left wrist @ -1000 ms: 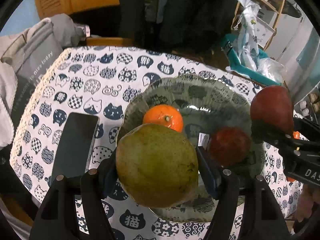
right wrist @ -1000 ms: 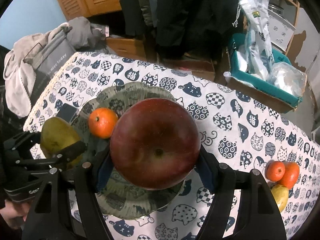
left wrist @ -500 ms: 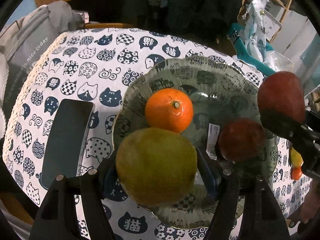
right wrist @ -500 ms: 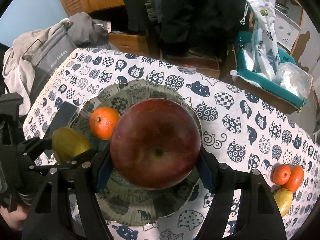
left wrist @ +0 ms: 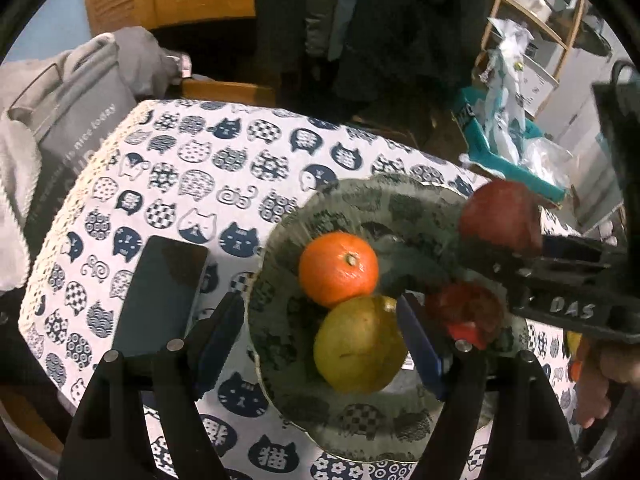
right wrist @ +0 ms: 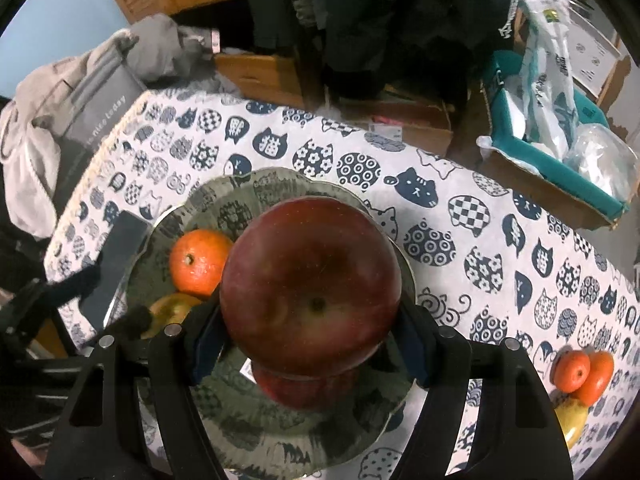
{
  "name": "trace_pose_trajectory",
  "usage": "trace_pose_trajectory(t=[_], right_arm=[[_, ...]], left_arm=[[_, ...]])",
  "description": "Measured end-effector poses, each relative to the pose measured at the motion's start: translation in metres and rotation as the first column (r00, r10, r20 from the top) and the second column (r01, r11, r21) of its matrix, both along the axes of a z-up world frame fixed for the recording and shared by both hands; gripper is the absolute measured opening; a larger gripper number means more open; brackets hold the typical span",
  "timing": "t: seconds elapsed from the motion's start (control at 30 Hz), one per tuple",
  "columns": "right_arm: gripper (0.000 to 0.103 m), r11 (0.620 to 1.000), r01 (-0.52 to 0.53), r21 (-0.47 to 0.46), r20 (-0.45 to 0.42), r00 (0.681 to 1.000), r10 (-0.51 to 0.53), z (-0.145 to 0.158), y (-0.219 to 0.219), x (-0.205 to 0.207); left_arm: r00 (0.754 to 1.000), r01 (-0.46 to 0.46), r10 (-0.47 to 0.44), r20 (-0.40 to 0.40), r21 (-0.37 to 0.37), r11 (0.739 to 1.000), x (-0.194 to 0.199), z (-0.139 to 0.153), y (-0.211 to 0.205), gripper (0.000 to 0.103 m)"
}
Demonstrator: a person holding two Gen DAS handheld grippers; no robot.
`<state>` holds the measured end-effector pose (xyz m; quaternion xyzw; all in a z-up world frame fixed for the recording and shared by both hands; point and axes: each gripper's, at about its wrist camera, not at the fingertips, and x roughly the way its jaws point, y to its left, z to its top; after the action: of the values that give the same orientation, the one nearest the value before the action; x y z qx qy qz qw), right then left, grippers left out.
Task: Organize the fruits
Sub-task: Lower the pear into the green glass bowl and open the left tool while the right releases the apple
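Left tool (left wrist: 320,336) parted, right tool (right wrist: 312,340) clamped.

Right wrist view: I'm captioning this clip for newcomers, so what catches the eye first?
A big red apple fills the middle, clamped in the right gripper above a grey-green plate. On that plate lie an orange and a pear, on a cat-print tablecloth.

The plate (left wrist: 280,344) sits on the table (left wrist: 192,168), below and ahead of the left tool (left wrist: 320,336). In it, the pear (left wrist: 356,344) lies between that tool's open jaws, touching the right pad, with the orange (left wrist: 338,268) just beyond it and an apple (left wrist: 464,312) to its right. A phone (left wrist: 160,296) lies left of the plate. The right tool (right wrist: 308,340) holds a second apple (right wrist: 310,292) over the plate; far to its right, two more oranges (right wrist: 582,368) and a pear (right wrist: 570,420) rest on the table.
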<state>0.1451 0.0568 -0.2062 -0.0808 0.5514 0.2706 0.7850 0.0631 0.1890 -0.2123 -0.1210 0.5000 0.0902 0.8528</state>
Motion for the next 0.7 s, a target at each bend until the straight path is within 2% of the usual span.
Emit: trace_pose_trajectory(t=[0.2,0.7], right_arm=[[0.074,0.999,-0.035,-0.036,-0.014,0.999,0.035,-0.013,0.012,0.002],[0.074,0.995,-0.079,-0.067,-0.049,0.996,0.076,-0.034,0.029,0.003]], left_arm=[[0.999,-0.037,0.037,0.016,0.031,0.999,-0.002,0.005,0.011,0.08],[0.998,-0.067,0.067,0.005,0.032,0.997,-0.005,0.006,0.018,0.08]])
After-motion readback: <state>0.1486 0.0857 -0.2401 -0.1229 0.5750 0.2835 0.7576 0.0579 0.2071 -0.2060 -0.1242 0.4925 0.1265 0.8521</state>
